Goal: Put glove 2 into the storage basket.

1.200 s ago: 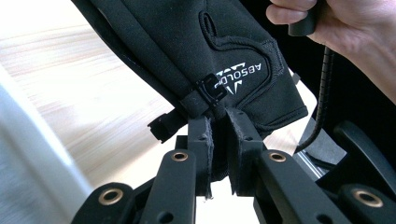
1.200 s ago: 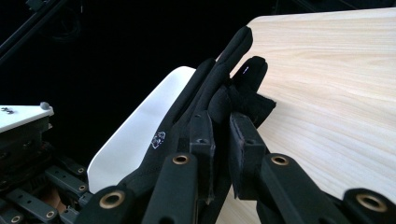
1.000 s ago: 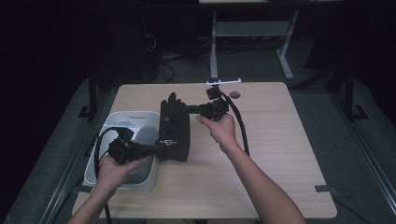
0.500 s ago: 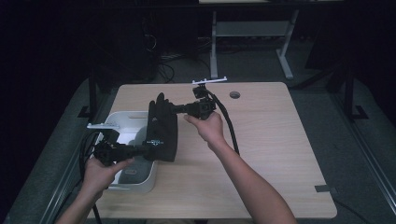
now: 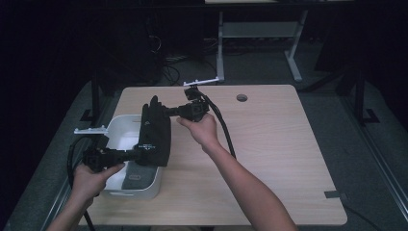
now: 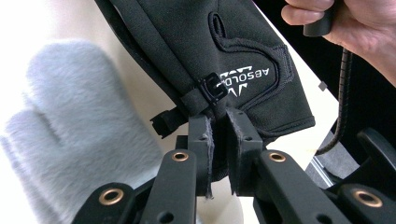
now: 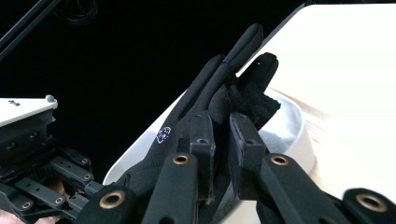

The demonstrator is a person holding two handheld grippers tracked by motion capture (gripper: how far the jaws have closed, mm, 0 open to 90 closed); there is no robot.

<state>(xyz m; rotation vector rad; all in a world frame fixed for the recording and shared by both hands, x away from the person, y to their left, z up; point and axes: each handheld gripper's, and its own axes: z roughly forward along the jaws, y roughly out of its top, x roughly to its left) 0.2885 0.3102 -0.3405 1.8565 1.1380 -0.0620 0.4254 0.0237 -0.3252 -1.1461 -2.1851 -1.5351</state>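
The left gripper [image 5: 139, 153] pinches the cuff end of a black glove [image 5: 155, 132], and the right gripper [image 5: 168, 111] pinches its finger end, so the glove hangs stretched between them above the right rim of the white bin [image 5: 144, 191]. To lower it well, both hands should probably shift together toward the bin's middle and keep the glove taut until it clears the rim. A grey mitten [image 6: 79, 135] already lies inside. The table [image 5: 288, 159] to the right offers plenty of open room; the left edge is close.
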